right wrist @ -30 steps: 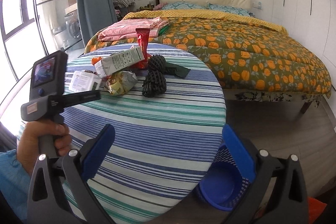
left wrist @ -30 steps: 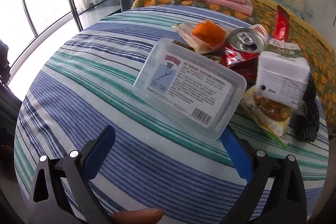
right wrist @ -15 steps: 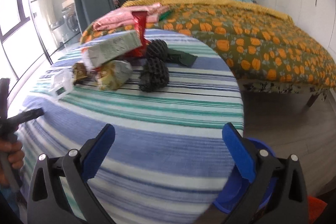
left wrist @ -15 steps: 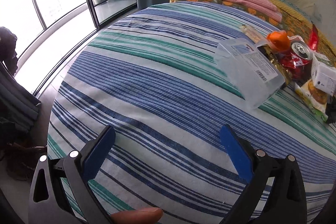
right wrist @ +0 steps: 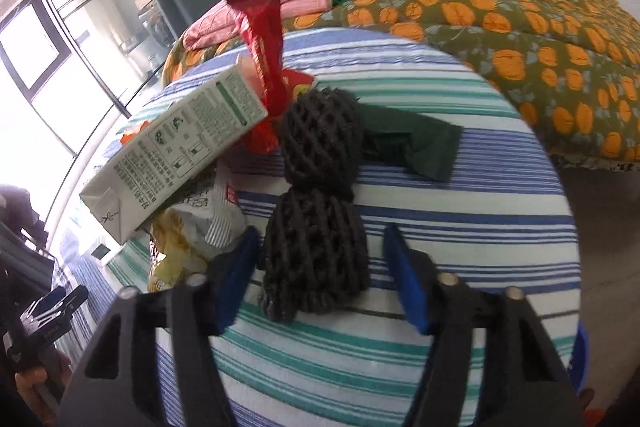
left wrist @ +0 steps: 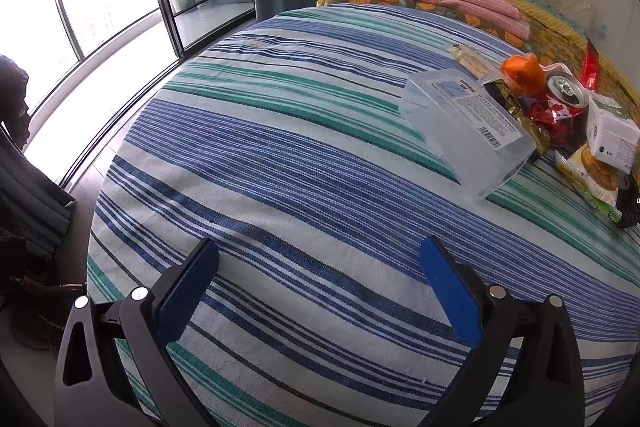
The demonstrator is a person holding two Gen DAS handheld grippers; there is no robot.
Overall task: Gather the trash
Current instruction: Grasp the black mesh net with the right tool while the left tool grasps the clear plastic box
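Right-wrist view: right gripper (right wrist: 320,269), jaws spread and empty, straddles the near lobe of the black foam net (right wrist: 316,199) on the striped tablecloth (right wrist: 460,235). Net's long axis runs straight away from the tool — near end between the pads, far end toward the milk carton (right wrist: 176,155). Left gripper (left wrist: 320,287) — also spread and empty — hangs well apart from the pile; the right is nearer.

Foam net (right wrist: 316,211) on table (right wrist: 460,227), carton (right wrist: 176,151) left, cloth (right wrist: 416,143) behind
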